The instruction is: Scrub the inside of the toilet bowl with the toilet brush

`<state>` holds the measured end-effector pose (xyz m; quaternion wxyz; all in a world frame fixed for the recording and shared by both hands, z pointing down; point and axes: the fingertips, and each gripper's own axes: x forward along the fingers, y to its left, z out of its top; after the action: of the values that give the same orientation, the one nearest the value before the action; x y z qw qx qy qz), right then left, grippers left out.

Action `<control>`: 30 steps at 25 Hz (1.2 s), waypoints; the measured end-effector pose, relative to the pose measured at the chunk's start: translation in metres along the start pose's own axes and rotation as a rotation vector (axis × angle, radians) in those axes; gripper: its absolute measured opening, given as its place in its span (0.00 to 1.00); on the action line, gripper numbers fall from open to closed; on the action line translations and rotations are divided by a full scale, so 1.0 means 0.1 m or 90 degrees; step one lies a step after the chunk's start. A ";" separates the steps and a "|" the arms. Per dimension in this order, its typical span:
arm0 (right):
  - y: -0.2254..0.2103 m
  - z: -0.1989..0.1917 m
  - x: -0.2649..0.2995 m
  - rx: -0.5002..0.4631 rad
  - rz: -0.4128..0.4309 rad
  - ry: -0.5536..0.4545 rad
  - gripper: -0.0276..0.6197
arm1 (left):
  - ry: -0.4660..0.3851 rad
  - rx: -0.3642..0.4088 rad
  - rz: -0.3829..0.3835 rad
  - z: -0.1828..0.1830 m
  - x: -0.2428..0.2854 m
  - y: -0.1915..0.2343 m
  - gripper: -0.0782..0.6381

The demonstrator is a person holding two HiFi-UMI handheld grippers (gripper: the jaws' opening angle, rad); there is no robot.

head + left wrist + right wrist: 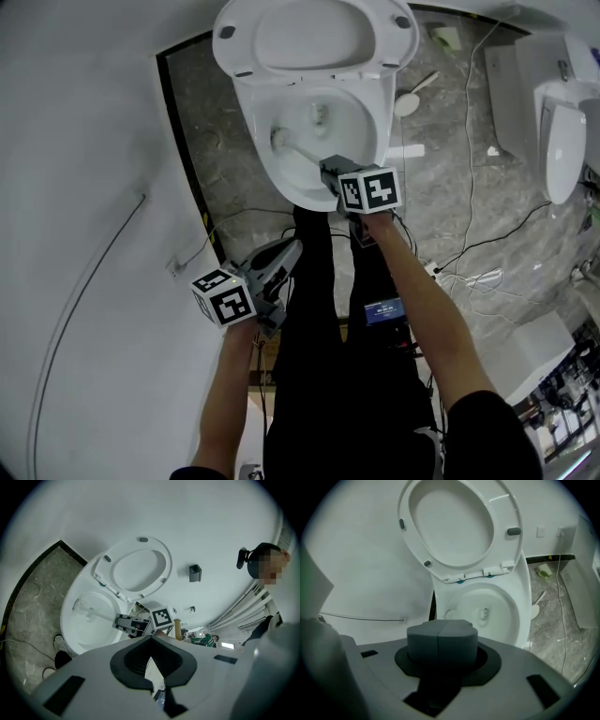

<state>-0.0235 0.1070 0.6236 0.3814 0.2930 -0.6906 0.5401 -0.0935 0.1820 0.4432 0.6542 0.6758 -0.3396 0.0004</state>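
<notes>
On my far left the white wall [84,169] curves down to the grey stone floor [202,141]. My left gripper [286,255] hangs low beside the person's dark trousers [328,375]. Its 2 jaws are spread apart with nothing between them, well clear of the toilet.

Past it stands the toilet bowl [251,131], its lid [314,37] tipped up against the wall. The toilet brush [283,139] is inside the bowl. Its bristle head sits toward the left inner wall, and its white handle slants down to my right gripper [330,173] over the front rim. That claw is clenched on the handle. In the right gripper view the 2 jaws meet at a seam, and the brush head peeks out just beyond them.

Right of the bowl a white round-headed tool [410,101] lies on the floor, and thin cables [469,187] trail across the stone. 1 more white toilet [561,131] stands at the far right edge.
</notes>
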 end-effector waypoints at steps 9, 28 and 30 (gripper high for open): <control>-0.07 0.20 0.03 0.043 -0.007 -0.061 0.29 | 0.006 -0.003 0.007 -0.01 -0.02 0.06 0.12; -0.46 0.59 -0.15 0.061 -0.072 -0.146 0.29 | 0.011 -0.004 0.007 -0.06 0.03 0.06 0.12; -0.52 0.60 -0.19 0.068 -0.082 -0.157 0.29 | 0.010 -0.005 0.006 -0.07 0.04 0.06 0.12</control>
<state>0.0167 0.0358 0.6274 0.3112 0.4205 -0.6825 0.5104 -0.0903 0.1865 0.4511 0.6594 0.6719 -0.3371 0.0075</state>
